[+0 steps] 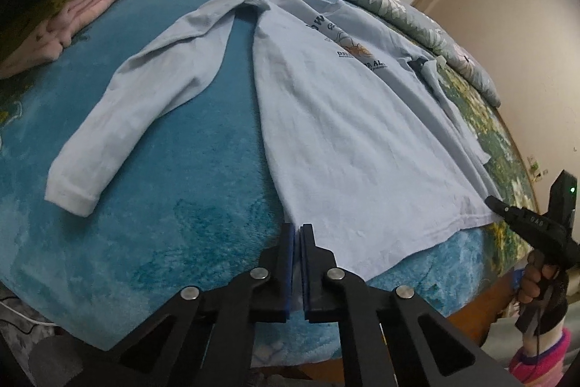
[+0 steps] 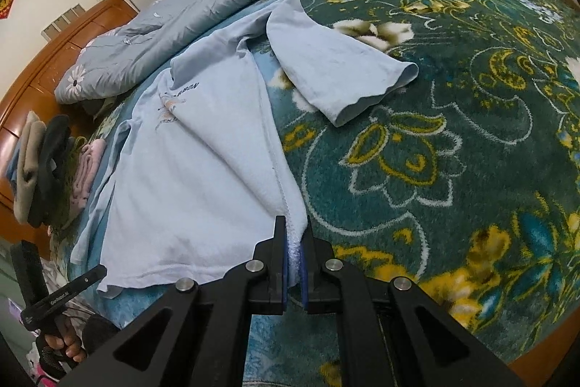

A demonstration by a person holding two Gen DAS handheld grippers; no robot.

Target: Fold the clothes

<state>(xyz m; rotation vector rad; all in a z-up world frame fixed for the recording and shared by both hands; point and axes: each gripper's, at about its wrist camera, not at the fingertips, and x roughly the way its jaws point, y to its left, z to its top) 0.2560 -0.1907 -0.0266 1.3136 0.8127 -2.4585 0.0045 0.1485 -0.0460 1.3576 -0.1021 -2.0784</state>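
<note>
A light blue long-sleeved shirt (image 1: 344, 133) lies flat, print side up, on the teal plush blanket (image 1: 163, 234). One sleeve (image 1: 145, 104) stretches out to its left. In the right wrist view the other sleeve (image 2: 344, 71) lies bent across the flowered blanket (image 2: 453, 140). My left gripper (image 1: 300, 228) is shut at the shirt's near left hem corner, with pale fabric showing between its blue pads. My right gripper (image 2: 293, 220) is shut on the other hem corner of the shirt (image 2: 188, 187), with bunched cloth between its pads. Each gripper also shows in the other's view: the right gripper (image 1: 492, 202), the left gripper (image 2: 98, 271).
A folded pink garment (image 1: 83, 13) lies at the far left of the bed, beside stacked grey and black clothes (image 2: 36, 162). A grey flowered duvet (image 2: 217, 6) is heaped along the far side. A wooden headboard (image 2: 54, 60) stands behind it. A person's hand (image 1: 533, 281) holds the right gripper.
</note>
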